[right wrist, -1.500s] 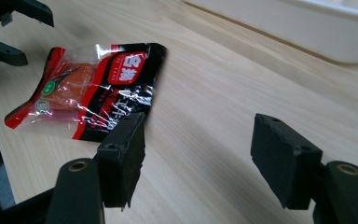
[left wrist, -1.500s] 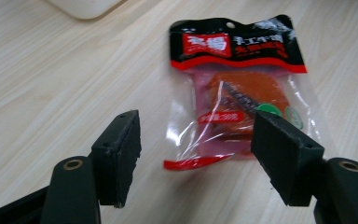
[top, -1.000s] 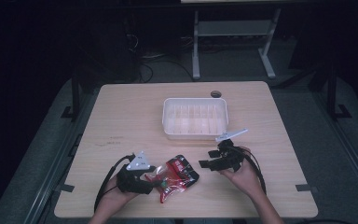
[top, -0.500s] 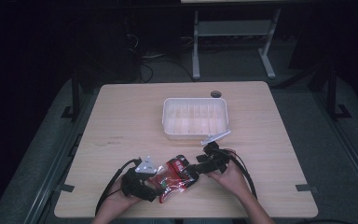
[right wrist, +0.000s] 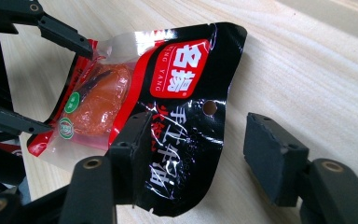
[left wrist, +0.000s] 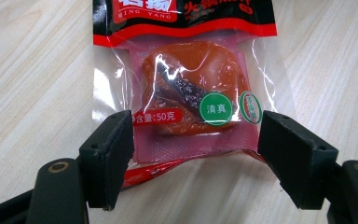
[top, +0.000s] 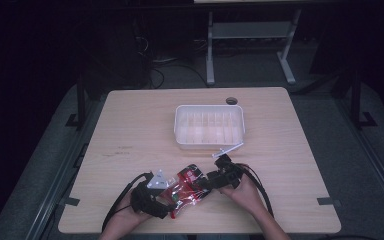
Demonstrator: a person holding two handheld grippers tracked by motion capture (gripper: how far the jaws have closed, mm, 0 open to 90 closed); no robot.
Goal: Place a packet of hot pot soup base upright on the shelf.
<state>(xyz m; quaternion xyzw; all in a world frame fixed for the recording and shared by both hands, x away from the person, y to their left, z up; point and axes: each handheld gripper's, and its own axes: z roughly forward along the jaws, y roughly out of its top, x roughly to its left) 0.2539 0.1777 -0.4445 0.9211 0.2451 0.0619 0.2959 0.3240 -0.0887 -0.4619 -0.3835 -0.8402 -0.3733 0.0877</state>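
Observation:
A red and black snack packet (top: 187, 185) lies flat near the table's front edge, with an orange piece of food showing through its clear part (left wrist: 191, 88). My left gripper (top: 166, 196) is open, and the packet's clear bottom end lies between its jaws (left wrist: 196, 149) without being clamped. From the other side, my right gripper (top: 209, 182) is open at the packet's black top end (right wrist: 186, 116). That end lies between its jaws (right wrist: 198, 140), close to the left one. The left gripper's fingers (right wrist: 58, 32) show beyond the packet.
A white plastic tray (top: 182, 131) with a ribbed floor stands at the table's middle, just beyond my right gripper. A round cable hole (top: 231, 101) sits behind it. Bare wood (top: 130, 130) spreads to the left and right. Cables trail from both grippers toward the front edge.
My right gripper has moved left and nearer, from beside the tray to the packet's top end. The left gripper and the packet have hardly moved.

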